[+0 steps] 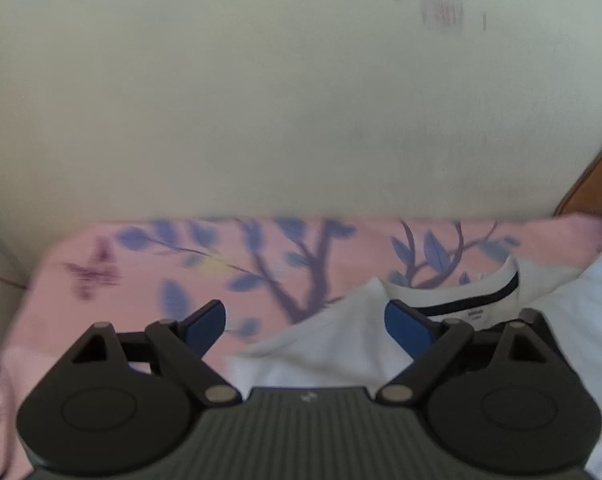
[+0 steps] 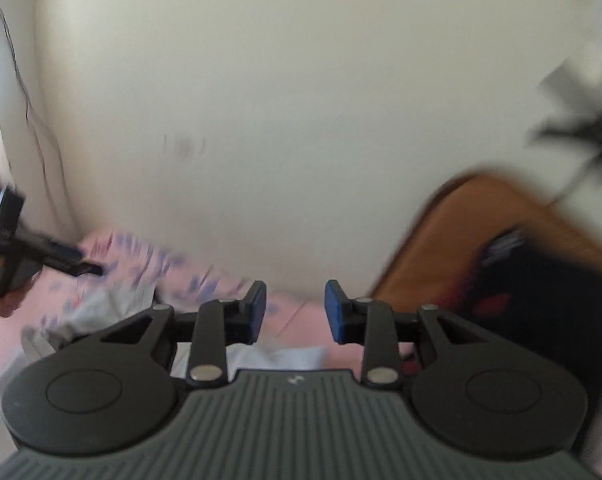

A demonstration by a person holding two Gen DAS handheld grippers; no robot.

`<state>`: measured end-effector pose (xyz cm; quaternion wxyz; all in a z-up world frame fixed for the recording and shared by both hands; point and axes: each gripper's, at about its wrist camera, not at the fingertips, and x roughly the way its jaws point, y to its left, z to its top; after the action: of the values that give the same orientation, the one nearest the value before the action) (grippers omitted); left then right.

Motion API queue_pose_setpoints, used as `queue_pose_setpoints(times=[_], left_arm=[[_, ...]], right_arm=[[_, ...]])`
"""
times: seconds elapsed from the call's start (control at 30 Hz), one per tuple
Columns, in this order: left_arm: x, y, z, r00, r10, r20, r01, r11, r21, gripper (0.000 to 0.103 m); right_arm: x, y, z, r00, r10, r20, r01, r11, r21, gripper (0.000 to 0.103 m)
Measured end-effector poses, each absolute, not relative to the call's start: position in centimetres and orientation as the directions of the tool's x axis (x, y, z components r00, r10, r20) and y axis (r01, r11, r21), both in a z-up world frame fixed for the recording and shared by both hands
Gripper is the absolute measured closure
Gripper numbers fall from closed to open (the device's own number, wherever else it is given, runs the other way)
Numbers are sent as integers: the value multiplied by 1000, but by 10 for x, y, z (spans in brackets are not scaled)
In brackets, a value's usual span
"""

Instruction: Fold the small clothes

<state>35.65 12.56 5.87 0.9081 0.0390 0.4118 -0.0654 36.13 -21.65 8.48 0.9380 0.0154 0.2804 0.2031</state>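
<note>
My left gripper (image 1: 305,326) stands wide open, its two blue pads (image 1: 205,326) far apart and closed on nothing. A fold of the white shirt (image 1: 333,344) rises into the gap between them, nearer the pad at my 3 o'clock; I cannot tell whether that pad touches the cloth. The shirt lies on the pink bedsheet (image 1: 141,272) with its blue leaf print, spreading from 6 o'clock out toward 3 o'clock in the left wrist view. Its collar (image 1: 473,300), edged with a dark stripe, sits at about 2 o'clock from the gripper, just past the right pad. A pale wall (image 1: 261,100) fills everything from 9 through 12 to 3 o'clock.

My right gripper (image 2: 295,308) is partly open, a moderate gap between its pads (image 2: 335,312), and it holds nothing. Below the gap, at 6 o'clock, a strip of white cloth (image 2: 277,358) shows on the pink sheet (image 2: 285,308). At 9 o'clock, blurred, I see my other gripper (image 2: 41,256) over the bed. A brown wooden headboard (image 2: 461,232) stands at 3 o'clock.
</note>
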Motion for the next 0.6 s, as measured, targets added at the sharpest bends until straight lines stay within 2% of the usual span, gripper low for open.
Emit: queue_pose_setpoints(times=[0.07,0.1,0.13,0.2,0.23,0.3,0.37,0.43,0.47,0.6], left_arm=[[370,110,41,628,-88,-773,178,983,33,13],[377,102,34,620,-89,-780,194,980,42,13],[381,96,28,616,-95,-782,209,977,46,14],[387,88,20,608,-109,-786,251,966,60,24],[388,85,17,599,-119,-792,272,960,62,41],[390,82,13,596,-149,-789,301,952,48,58],[392,80,14,595,-136,-792,293,954,57,86],[391,81,17,591,-116,-799,274,959,64,91],[388,82,21,592,-116,-798,265,962,58,92],[351,85,59,656,-148,-740,257,966,35,92]], right_arm=[[400,-191,57,684,442,-581,-408,891,198,62],[421,-178,43,634,480,-606,-431,870,238,52],[431,-165,33,602,500,-623,-441,858,263,49],[455,-145,12,564,504,-654,-445,853,273,46],[465,-138,5,545,505,-669,-452,849,273,46],[477,-125,-13,490,517,-702,-468,835,289,43],[479,-117,-26,459,517,-722,-481,828,288,45],[476,-110,-29,470,500,-727,-513,825,236,74],[471,-105,-25,471,496,-729,-527,821,217,94],[436,-108,18,544,505,-670,-549,818,171,95]])
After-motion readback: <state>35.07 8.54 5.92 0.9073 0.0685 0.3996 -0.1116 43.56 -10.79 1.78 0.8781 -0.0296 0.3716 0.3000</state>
